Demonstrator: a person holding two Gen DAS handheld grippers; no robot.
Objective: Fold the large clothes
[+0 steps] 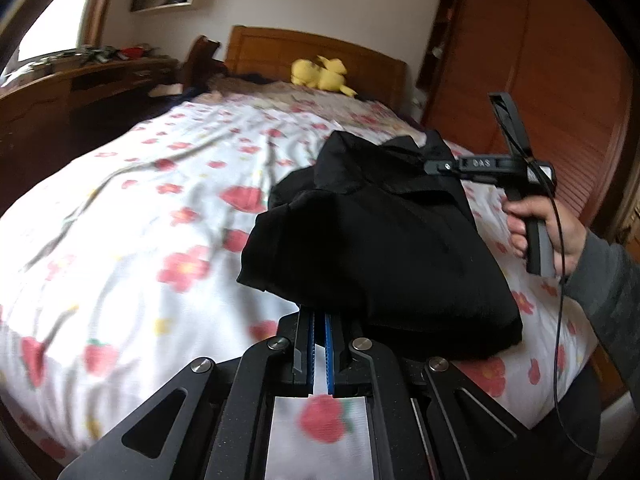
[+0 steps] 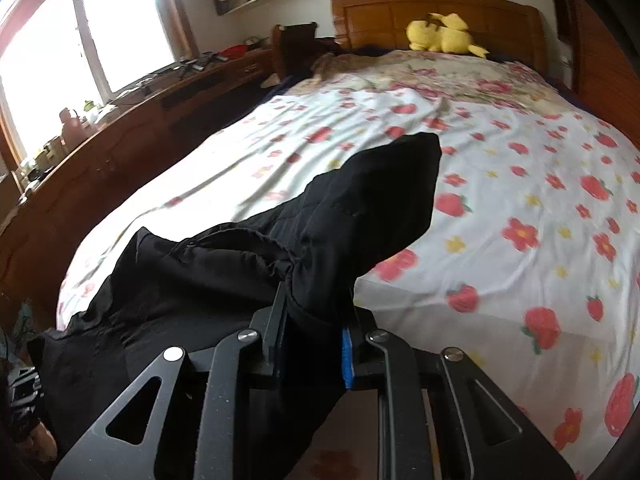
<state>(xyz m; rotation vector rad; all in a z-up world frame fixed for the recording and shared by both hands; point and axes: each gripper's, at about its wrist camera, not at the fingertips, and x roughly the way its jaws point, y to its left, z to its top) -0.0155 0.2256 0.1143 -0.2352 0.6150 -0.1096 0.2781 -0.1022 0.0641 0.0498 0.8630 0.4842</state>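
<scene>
Left wrist view: the left hand-held gripper has its 2 fingers drawn together, blue pads nearly meeting, with the near hem of the black garment lying at and over the fingertips; whether cloth is pinched between the pads cannot be told. The garment is bunched in a heap directly ahead of this hand-held gripper and slightly to its right, resting on the floral bedsheet. Beyond the heap, to the right, the right hand-held gripper is held by a hand in a grey sleeve, its tip at the far upper edge of the garment. A yellow plush toy lies far ahead against the wooden headboard. Right wrist view: the right hand-held gripper is clamped on a thick fold of the black garment, which fills the gap between the 2 fingers and covers the left pad. From the grip the cloth rises ahead to a peak and trails off to the left and below. The bedsheet spreads ahead and right, and a window stands far left.
</scene>
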